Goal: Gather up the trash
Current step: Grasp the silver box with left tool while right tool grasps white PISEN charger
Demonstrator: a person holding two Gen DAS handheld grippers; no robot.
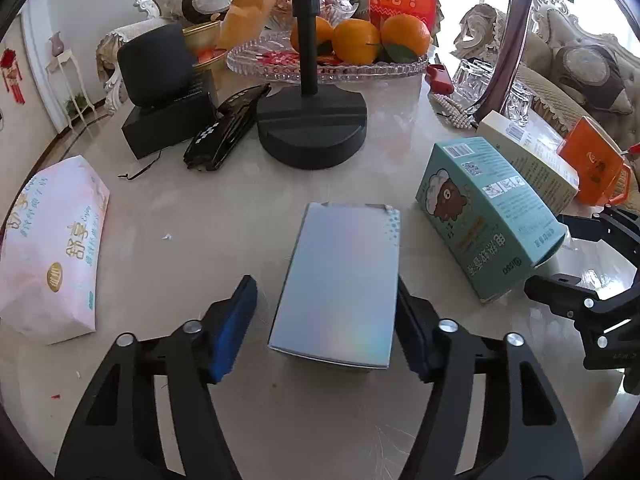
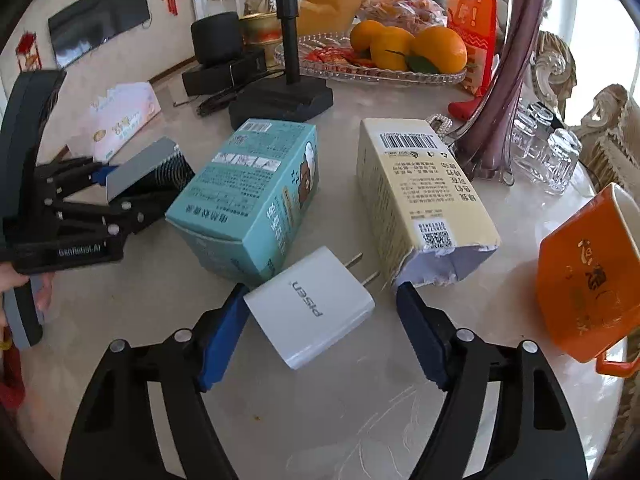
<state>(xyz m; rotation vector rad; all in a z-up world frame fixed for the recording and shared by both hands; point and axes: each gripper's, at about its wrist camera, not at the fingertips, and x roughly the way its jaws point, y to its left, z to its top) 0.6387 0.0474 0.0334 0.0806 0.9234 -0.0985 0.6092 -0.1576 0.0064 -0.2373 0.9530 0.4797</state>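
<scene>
Left wrist view: the left tool straddles a silver box lying on the counter; its right pad touches the box, the left pad stands clear, so nothing is clamped. A teal box lies to the right, a tissue pack to the left, with bare counter between.

Right wrist view: the right tool brackets a white charger, left pad touching, right pad apart. A cream box lies ahead; an orange cup sits right, near the counter edge. Beyond, a glass tray holds oranges.

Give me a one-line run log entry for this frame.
left gripper: straddling silver box, left pad clear | right gripper: around white charger, right pad clear | nothing lifted
</scene>
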